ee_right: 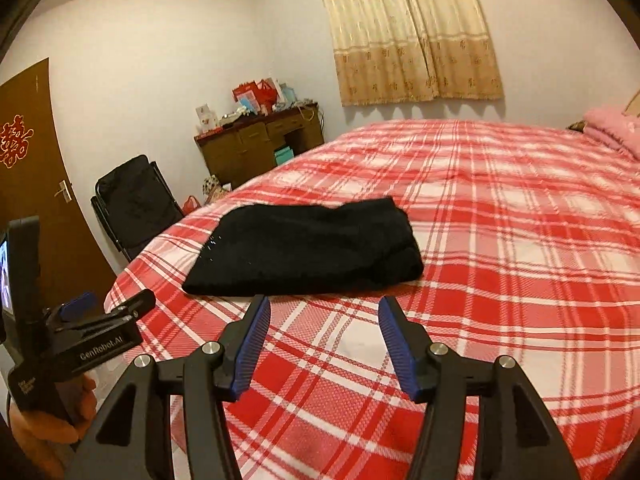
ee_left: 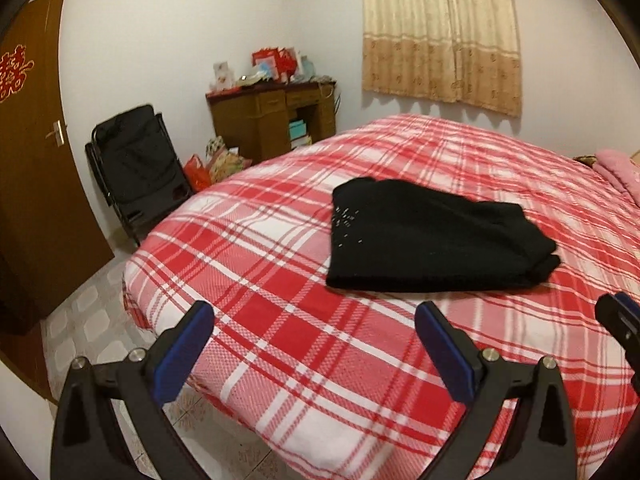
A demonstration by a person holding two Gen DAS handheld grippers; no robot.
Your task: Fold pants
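Observation:
The black pants (ee_left: 428,240) lie folded into a compact bundle on the red and white plaid bed (ee_left: 320,360), small light specks on their left part. They also show in the right wrist view (ee_right: 308,248). My left gripper (ee_left: 316,320) is open and empty, held just short of the bundle's near edge. My right gripper (ee_right: 324,312) is open and empty, also just in front of the bundle. The left gripper appears at the left of the right wrist view (ee_right: 104,308), beside the bed edge.
A black folding chair (ee_left: 136,168) stands left of the bed by a brown door (ee_left: 36,160). A wooden desk (ee_left: 272,116) with boxes is at the far wall. Bags (ee_left: 212,164) sit on the floor. Pink bedding (ee_right: 612,128) lies at the bed's far right.

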